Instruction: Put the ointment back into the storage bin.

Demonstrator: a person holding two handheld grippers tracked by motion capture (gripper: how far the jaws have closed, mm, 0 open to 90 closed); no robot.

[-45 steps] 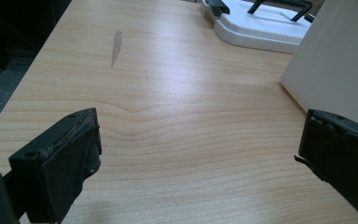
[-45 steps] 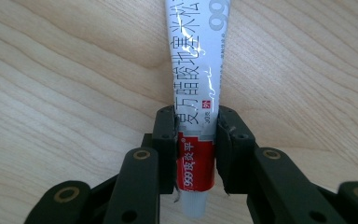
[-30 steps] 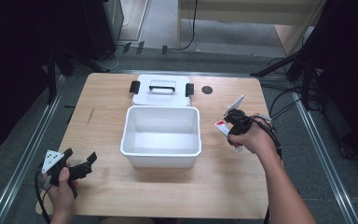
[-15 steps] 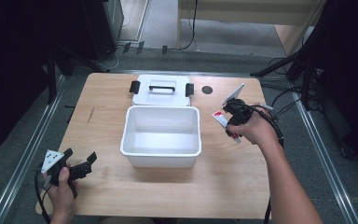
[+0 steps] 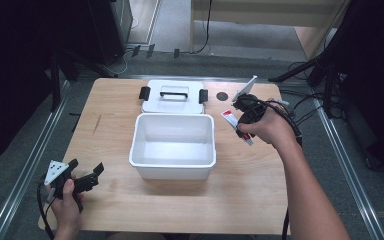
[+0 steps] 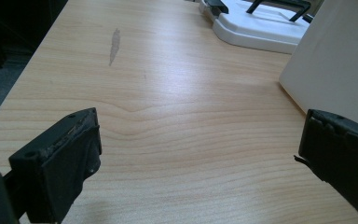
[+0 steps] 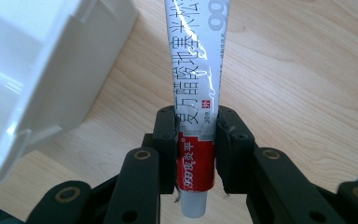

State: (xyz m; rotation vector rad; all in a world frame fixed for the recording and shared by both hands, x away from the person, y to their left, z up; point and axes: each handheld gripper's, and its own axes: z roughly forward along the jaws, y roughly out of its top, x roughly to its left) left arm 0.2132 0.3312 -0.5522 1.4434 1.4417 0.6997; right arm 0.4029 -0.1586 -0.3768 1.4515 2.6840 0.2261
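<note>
My right gripper (image 5: pixel 242 120) hovers just right of the white open box (image 5: pixel 173 172), near its far right corner. It is shut on a white and red ointment tube (image 5: pixel 228 116). In the right gripper view the jaws pinch the tube (image 7: pixel 196 60) near its red capped end, around the midpoint of my right gripper (image 7: pixel 196 135), with the box's (image 7: pixel 37 60) corner at the left. My left gripper (image 5: pixel 86 168) rests open at the table's front left. Nothing lies between the jaws of my left gripper (image 6: pixel 200 144), with bare wood beneath.
The box's white lid (image 5: pixel 174 98) with black handle and clips lies flat behind the box, also seen as the lid (image 6: pixel 261 28) in the left gripper view. A dark round spot (image 5: pixel 222 96) marks the table right of the lid. Cables trail off the right edge.
My right gripper has carried the tube a little farther from the person and slightly left, toward the box's far right corner. The left gripper has stayed put.
</note>
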